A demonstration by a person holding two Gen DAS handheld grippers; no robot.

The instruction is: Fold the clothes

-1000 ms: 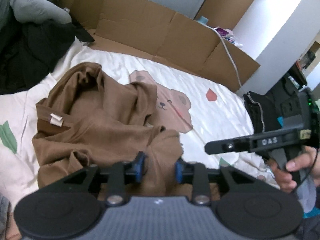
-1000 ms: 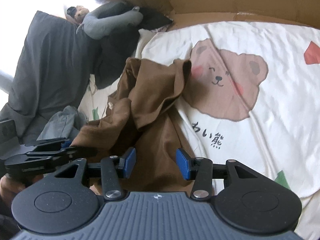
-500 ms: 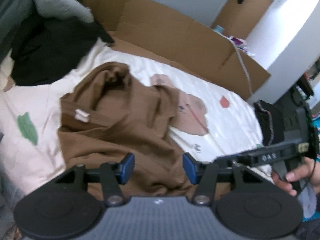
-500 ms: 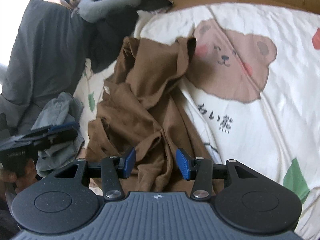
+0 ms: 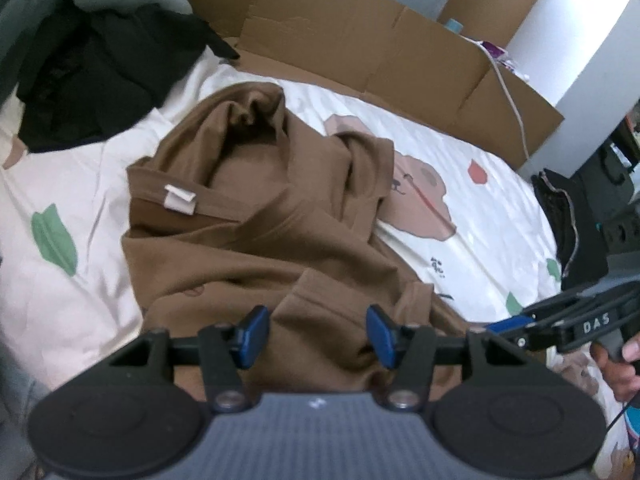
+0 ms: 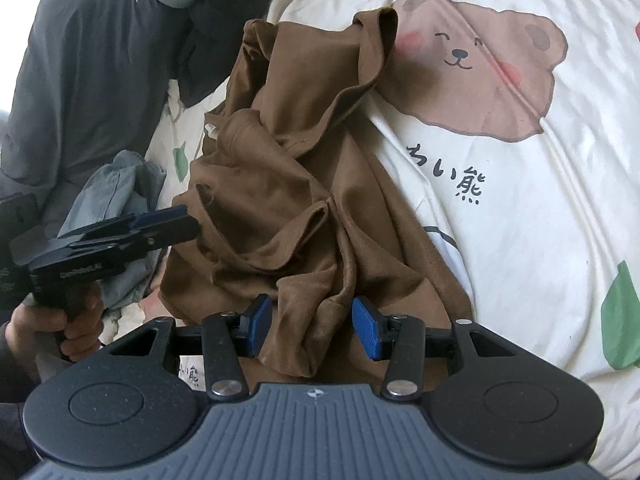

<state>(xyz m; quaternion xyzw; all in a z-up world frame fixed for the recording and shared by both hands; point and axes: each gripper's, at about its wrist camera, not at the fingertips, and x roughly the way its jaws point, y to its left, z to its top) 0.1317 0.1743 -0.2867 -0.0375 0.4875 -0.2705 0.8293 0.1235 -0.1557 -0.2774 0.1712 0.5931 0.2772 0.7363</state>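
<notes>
Shirt (image 5: 280,236) is a brown heap on the bear-print sheet (image 5: 472,216), bunched and creased with its neck label (image 5: 179,201) facing up — not folded flat at this moment, and one sleeve-ish flap drapes over the printed bear. Both grippers hang low over the near edge of the cloth, which makes sense if the idea is to catch a hem and pull it straight. Left gripper (image 5: 314,334) has its blue pads (image 5: 252,336) spread wide with fabric under the gap, nothing pinched. Right gripper (image 6: 310,326) is the same deal — pads apart, a ridge of cloth rising between them but not clamped. Each hand shows up in the other camera, so they're sitting side by side at the same end of the shirt. Dark clothes (image 5: 92,68) are piled off to the left and cardboard (image 5: 360,52) lines the far side of the bed, so the working room is really just the sheet to the right.
</notes>
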